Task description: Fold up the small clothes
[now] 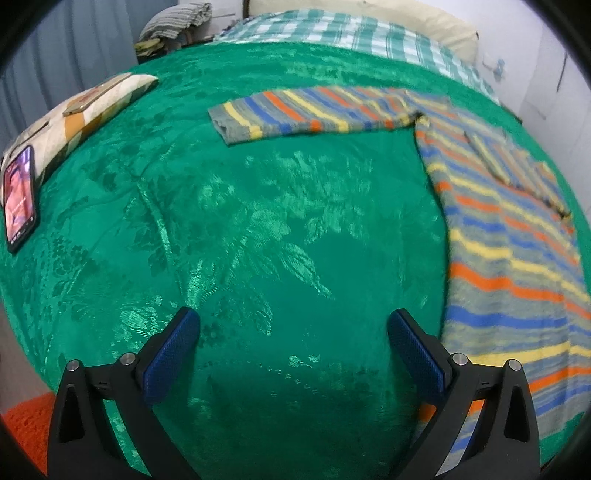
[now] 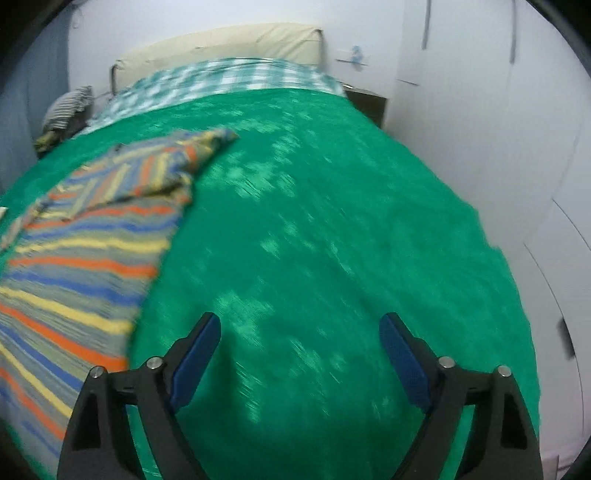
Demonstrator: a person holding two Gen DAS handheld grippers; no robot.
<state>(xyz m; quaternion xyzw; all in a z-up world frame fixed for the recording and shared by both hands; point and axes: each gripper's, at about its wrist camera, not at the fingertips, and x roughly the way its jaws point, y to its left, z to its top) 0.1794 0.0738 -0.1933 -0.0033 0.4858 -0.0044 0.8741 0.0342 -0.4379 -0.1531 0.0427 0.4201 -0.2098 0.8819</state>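
A striped long-sleeved top [image 1: 506, 236] in grey, orange, yellow and blue lies flat on the green bedspread [image 1: 258, 221]. In the left wrist view its body is at the right and one sleeve [image 1: 310, 116] stretches out to the left. In the right wrist view the top [image 2: 77, 266] is at the left, with the other sleeve [image 2: 173, 162] folded in across the chest. My left gripper [image 1: 293, 325] is open and empty over bare bedspread, left of the top. My right gripper [image 2: 300, 328] is open and empty over the bedspread [image 2: 332, 221], right of the top.
A phone [image 1: 19, 197] with a lit screen lies at the bed's left edge beside a patterned cushion [image 1: 85, 110]. A checked blanket [image 1: 332, 33] and cream headboard [image 2: 221, 48] are at the far end. White wardrobe doors [image 2: 517, 129] stand right of the bed.
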